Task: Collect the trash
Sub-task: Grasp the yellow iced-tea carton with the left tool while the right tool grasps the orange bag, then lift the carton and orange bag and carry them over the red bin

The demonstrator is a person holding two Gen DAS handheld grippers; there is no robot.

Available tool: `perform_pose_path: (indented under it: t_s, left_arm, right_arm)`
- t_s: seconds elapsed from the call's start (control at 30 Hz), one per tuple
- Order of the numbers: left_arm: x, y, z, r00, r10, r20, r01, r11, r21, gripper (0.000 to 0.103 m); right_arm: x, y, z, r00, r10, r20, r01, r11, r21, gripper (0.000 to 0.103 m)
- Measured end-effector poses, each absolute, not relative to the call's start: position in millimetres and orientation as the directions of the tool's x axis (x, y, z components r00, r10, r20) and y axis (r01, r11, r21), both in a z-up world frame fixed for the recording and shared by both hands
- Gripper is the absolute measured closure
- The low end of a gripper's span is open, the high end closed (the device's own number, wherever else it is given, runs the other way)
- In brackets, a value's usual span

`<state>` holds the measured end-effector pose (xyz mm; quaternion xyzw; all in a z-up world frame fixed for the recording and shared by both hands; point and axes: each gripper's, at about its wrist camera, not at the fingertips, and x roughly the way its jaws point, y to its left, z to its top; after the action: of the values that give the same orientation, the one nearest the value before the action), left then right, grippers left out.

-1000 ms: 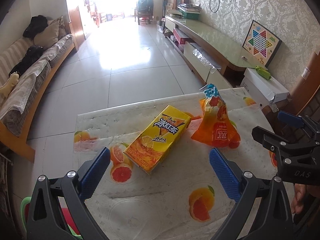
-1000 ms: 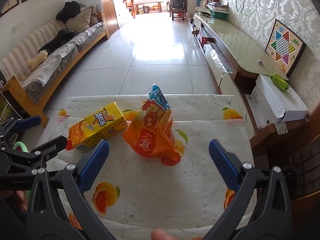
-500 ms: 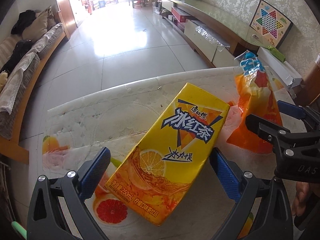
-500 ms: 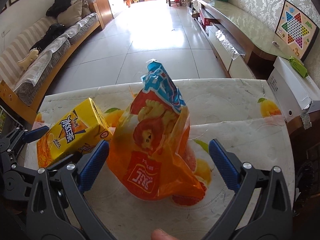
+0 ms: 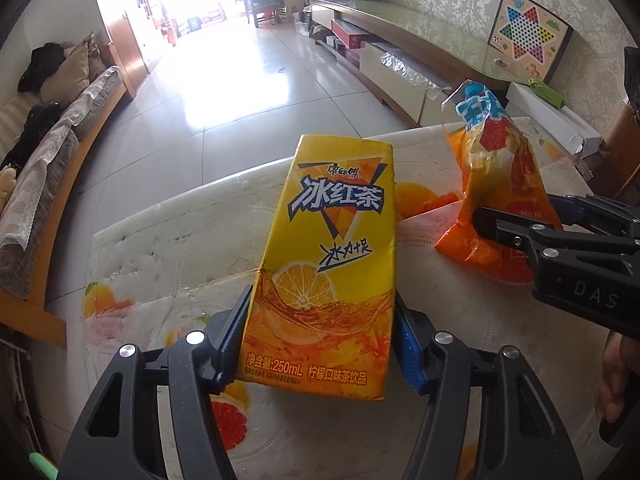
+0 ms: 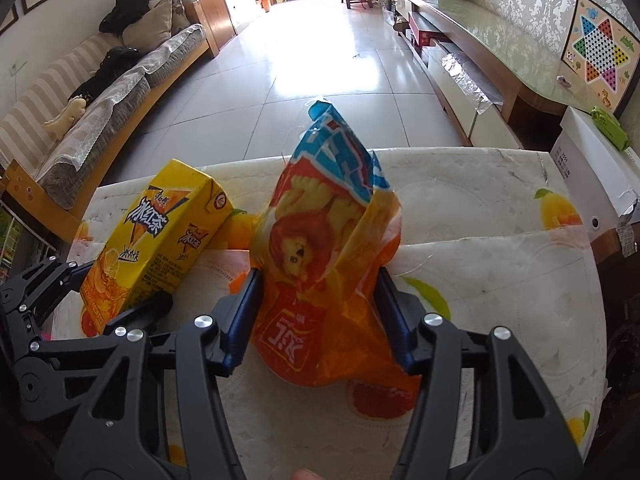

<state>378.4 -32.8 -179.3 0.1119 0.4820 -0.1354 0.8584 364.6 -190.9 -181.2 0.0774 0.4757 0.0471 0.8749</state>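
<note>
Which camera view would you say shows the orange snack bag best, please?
The right wrist view: the orange snack bag fills the centre, upright between the closing right gripper. The left wrist view shows it only at the right edge, partly hidden by that gripper.

A yellow rectangular iced-tea drink carton (image 5: 324,264) lies flat on its broad side between the left gripper's (image 5: 320,340) closing jaws. A crumpled orange-and-blue plastic snack bag (image 6: 328,264) stands upright between the right gripper's (image 6: 320,316) closing jaws.
</note>
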Motion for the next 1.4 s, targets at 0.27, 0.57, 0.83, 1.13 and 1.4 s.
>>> perform_pose_path:
  t_s: [0.27, 0.57, 0.83, 1.13, 1.4]
  left_arm:
    - [370, -22, -157, 0.542, -0.130, -0.830, 0.301, 0.952, 0.048, 0.046]
    - [334, -8, -100, 0.595, -0.131, -0.793, 0.265, 0.963, 0.040, 0.046]
    - [255, 22, -29, 0.670, -0.099, -0.736, 0.188, 0.981, 0.039, 0.046]
    - [161, 61, 17, 0.731, -0.045, -0.681, 0.094, 0.995, 0.035, 0.046]
    - [108, 95, 29, 0.750, 0.007, -0.661, 0.018, 0.999, 0.031, 0.046]
  right_arm:
    - [351, -193, -162, 0.569, 0.158, -0.807, -0.011, 0.983, 0.184, 0.056]
    - [315, -200, -105, 0.623, 0.151, -0.767, -0.014, 0.983, 0.182, 0.056]
    - [253, -190, -33, 0.683, 0.158, -0.713, -0.057, 0.985, 0.164, 0.056]
    - [173, -153, 5, 0.700, 0.208, -0.683, -0.155, 0.978, 0.138, 0.056]
    - [128, -110, 14, 0.690, 0.258, -0.676, -0.241, 0.963, 0.122, 0.056]
